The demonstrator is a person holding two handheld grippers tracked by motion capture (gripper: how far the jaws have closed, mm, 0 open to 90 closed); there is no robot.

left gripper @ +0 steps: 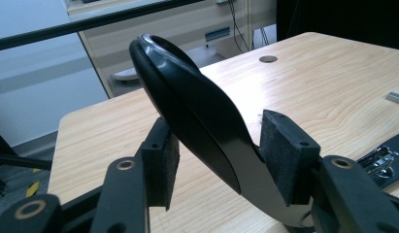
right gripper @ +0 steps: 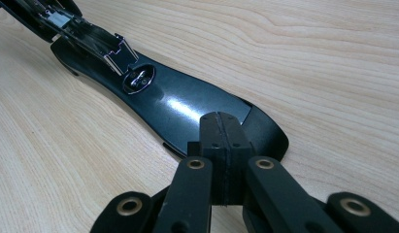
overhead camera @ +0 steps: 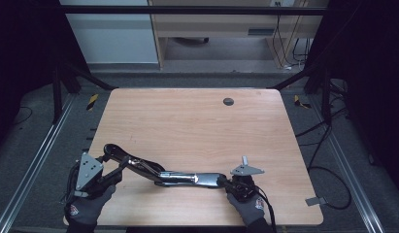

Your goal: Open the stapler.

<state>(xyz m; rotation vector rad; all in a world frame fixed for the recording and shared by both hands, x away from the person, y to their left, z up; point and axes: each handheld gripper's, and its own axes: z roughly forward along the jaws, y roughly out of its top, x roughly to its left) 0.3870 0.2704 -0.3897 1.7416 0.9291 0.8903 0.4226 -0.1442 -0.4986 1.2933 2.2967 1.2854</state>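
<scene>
I see the long black-and-chrome stapler [overhead camera: 177,175] opened flat across the lower middle of the wooden worktop [overhead camera: 197,121]. My left claw [left gripper: 221,155] stands parted around its raised black handle, pads off it. My right claw [right gripper: 221,131] is closed, pressing the base's end.

Glossy black stapler [right gripper: 187,104], wood-grain table [right gripper: 333,58]
</scene>
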